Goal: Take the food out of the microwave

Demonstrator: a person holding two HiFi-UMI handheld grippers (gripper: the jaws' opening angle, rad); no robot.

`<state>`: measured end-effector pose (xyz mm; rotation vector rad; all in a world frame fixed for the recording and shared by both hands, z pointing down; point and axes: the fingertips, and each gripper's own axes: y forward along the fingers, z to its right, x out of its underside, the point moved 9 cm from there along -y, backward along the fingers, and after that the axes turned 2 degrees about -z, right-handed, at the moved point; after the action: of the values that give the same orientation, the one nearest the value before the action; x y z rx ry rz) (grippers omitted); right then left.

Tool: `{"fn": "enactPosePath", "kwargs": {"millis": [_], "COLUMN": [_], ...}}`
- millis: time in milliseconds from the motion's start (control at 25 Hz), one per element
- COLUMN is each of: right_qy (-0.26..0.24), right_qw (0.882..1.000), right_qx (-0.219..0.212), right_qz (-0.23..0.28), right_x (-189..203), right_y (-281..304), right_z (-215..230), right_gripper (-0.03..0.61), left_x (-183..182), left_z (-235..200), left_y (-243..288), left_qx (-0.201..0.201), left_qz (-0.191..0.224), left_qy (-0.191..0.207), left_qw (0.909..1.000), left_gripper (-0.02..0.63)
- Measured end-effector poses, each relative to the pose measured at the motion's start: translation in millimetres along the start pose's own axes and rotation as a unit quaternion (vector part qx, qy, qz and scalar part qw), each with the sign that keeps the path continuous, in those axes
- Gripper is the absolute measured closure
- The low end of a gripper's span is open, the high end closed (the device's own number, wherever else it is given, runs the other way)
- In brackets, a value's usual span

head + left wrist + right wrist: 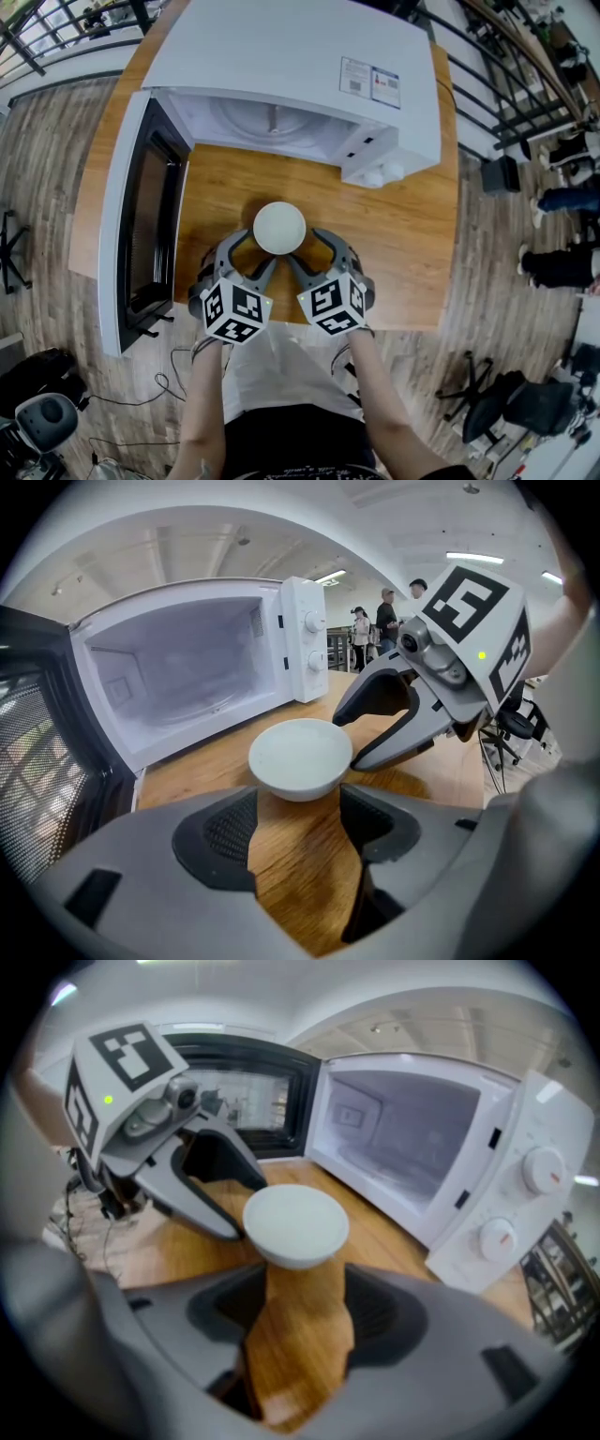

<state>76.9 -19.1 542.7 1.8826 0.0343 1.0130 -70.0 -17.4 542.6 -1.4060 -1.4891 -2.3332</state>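
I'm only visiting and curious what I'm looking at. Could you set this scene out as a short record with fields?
microwave: white, cavity looks empty
door: swung wide open
bowl: white, resting on the wooden table in front of the microwave
left gripper: fingers apart, at the bowl's near left side
right gripper: fingers apart, at the bowl's near right side
task state: bowl already outside the microwave

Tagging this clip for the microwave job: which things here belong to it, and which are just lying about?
In the job: small round white bowl, white microwave with its door open, left gripper and right gripper, both open beside the bowl.
Lying about: black office chair, loose black cables, people standing at the right.
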Motion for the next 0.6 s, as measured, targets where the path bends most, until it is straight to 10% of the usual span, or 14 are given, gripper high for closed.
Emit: {"fn": "enactPosePath", "kwargs": {"millis": [320,400,600], "right_qy": [0.071,0.084,0.133], "right_qw": [0.995,0.992,0.981], "right_qx": [0.019,0.033,0.053], "right_qz": [0.067,0.087,0.128], "right_x": [7,6,-5], "right_y": [-33,-42,-64], "right_z": [21,26,41], "right_gripper": [0.325,0.448,0.526], "left_x": [0,-6,-36], "left_z": [-13,-17,-22], "left_y": [-30,-38,-57], "left_qx": [-0.030,-0.039,-0.066], "left_qz": [0.043,0.068,0.148], "left_qy": [-0.020,-0.038,-0.081], "left_qw": [0.9984,0.9962,0.9836], "left_gripper": [0.384,0.444,0.577]}}
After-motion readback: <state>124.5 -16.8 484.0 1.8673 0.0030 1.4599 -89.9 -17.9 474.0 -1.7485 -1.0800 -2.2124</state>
